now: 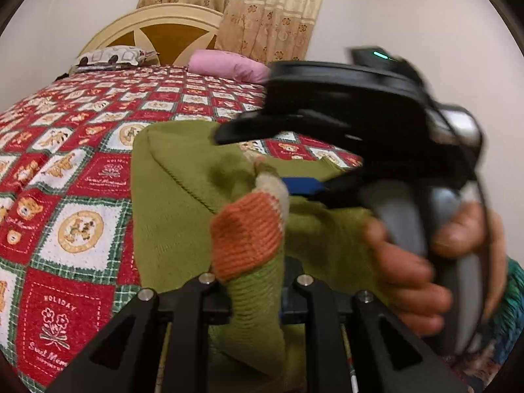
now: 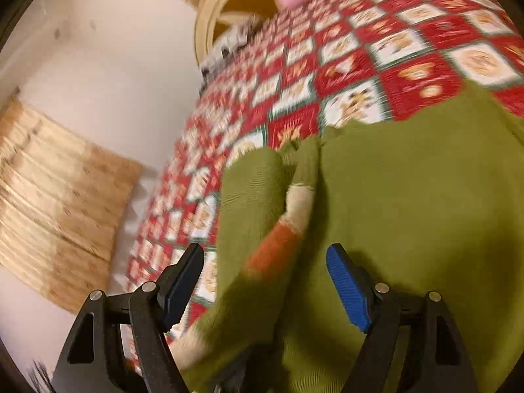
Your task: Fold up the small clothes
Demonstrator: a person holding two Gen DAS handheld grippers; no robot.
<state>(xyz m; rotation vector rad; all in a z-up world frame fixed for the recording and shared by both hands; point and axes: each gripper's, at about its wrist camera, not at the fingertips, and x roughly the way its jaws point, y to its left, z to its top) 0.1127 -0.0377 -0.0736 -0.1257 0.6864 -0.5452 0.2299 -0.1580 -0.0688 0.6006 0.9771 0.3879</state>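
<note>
Bedroom walls in pale cream frame the scene, with patterned curtains (image 1: 271, 9) at the top of the left wrist view and a round-topped headboard (image 1: 157, 23) just below them. Filling the middle and left of that view is the bed (image 1: 65, 170), covered by a red, white and green checked quilt, which serves as the folding surface.

One small green knitted sweater (image 1: 170, 216) lies on the quilt at the centre of both views, partly doubled over. Its sleeve, ending in a cream band and an orange cuff (image 1: 245, 239), is drawn back across the body, apparently to bring the arm inward for the fold. The left gripper (image 1: 252, 294), at the bottom of its own view, has its jaws nearly together and clamped on the green sleeve, probably to pin that part while the other side is arranged.

The right gripper (image 2: 265, 288) has its jaws wide apart, with the blue pads well clear of the cloth that runs between them; it grips nothing. In the left wrist view it crosses the right half of the frame, blurred, with a hand (image 1: 409, 271) wrapped round its handle.

Counted: one sweater, two grippers, one hand in view and two pillows at the head of the bed, a pink pillow (image 1: 226, 65) and a patterned pillow (image 1: 111, 57).
</note>
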